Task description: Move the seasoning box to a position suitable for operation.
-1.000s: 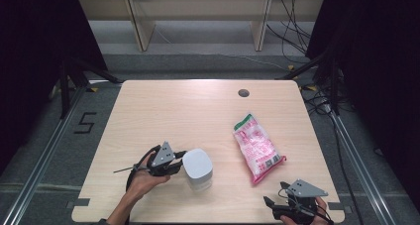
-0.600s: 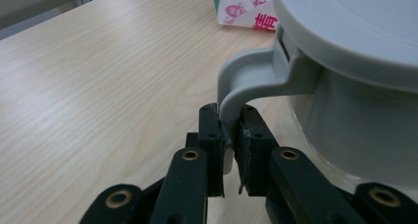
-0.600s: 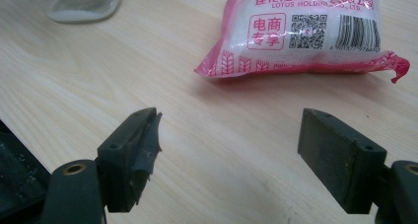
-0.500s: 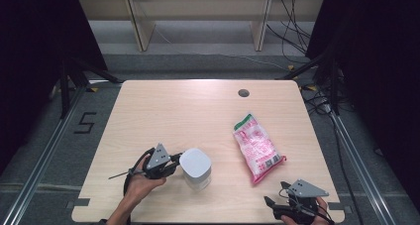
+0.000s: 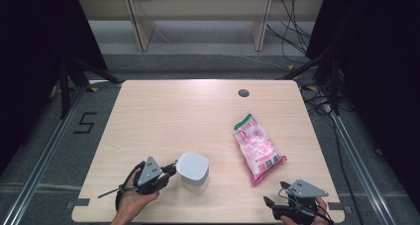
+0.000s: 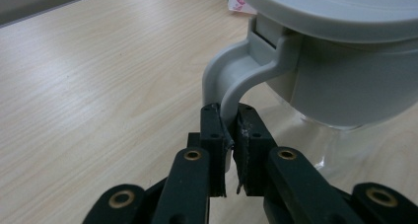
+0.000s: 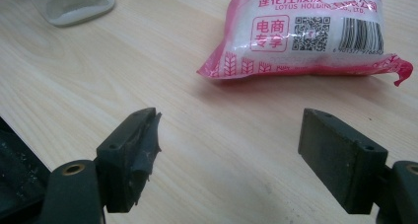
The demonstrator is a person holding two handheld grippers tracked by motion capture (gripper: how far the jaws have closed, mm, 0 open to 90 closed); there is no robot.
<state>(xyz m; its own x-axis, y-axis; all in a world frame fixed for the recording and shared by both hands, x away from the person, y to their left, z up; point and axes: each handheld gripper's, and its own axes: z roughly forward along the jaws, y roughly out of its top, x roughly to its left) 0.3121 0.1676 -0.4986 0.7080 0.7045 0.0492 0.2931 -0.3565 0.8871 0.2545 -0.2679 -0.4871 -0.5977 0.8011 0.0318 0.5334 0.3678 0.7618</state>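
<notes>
A clear jug [image 5: 193, 171] with a grey lid and a grey handle [image 6: 231, 81] stands near the table's front edge, left of centre. My left gripper [image 5: 173, 169] comes at it from the left. Its jaws have just been closing, and in the left gripper view the left gripper [image 6: 230, 130] is now shut with its pads pressed on the handle's lower end. At the front right corner my right gripper [image 5: 275, 195] rests on the table. The right gripper [image 7: 229, 135] is wide open with bare wood between its jaws. Ahead of it lies a pink and white food bag [image 7: 305, 31].
The pink bag [image 5: 257, 148] lies flat right of the jug, its long side running toward the far edge. A small round hole [image 5: 243, 92] sits in the wooden table [image 5: 163, 116] near its far edge. Shelving and cables stand on the floor beyond.
My left hand has shifted left and toward the front edge, and its jaws have closed on the jug's handle. The jug has moved slightly left. The right gripper has not moved.
</notes>
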